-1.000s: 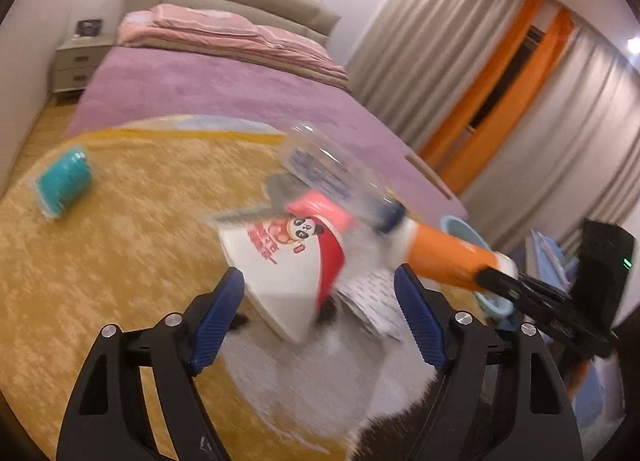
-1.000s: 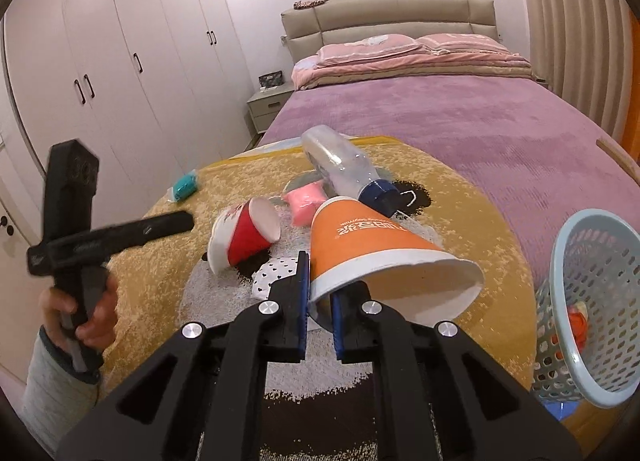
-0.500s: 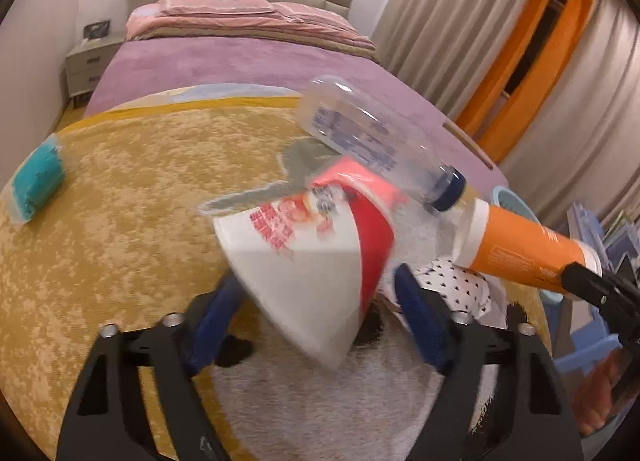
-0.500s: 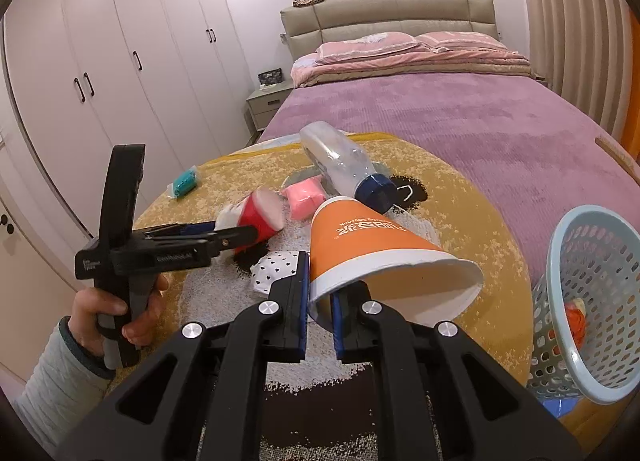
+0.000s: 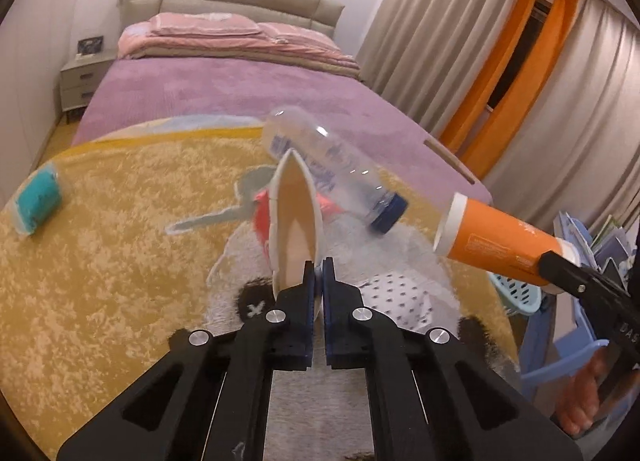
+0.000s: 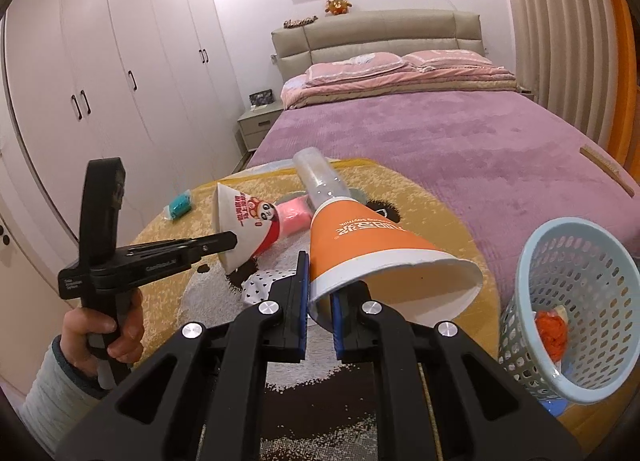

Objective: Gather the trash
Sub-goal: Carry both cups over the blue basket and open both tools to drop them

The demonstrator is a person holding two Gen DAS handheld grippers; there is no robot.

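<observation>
The left claw (image 5: pixel 319 273) is clamped on the rim of the white panda cup (image 5: pixel 295 217), its jaws nearly together with the cup wall pinched between them; the cup mouth faces the camera, squeezed to a narrow oval. The right claw (image 6: pixel 320 293) grips the rim of the orange paper cup (image 6: pixel 376 245), one jaw outside the wall and one inside, mouth turned toward the camera. Both cups are held above the yellow round rug (image 5: pixel 100 253), which serves as the landmark. On the rug, beyond the white cup, lies a clear plastic bottle (image 5: pixel 328 165) with a blue cap, tilted, and directly behind the cup sits a pink object (image 6: pixel 294 215), partly hidden. A white dotted scrap (image 5: pixel 394 297) lies on the rug's pale panda figure, just past the left claw's jaws. A teal packet (image 5: pixel 38 201) rests near the rug's far left edge, well apart from the rest. At the rug's right edge stands a light blue perforated basket (image 6: pixel 576 293) holding an orange item (image 6: pixel 552 331). The purple bed (image 6: pixel 460 141) runs behind the rug; white wardrobes (image 6: pixel 100 81) stand beyond its left side.
</observation>
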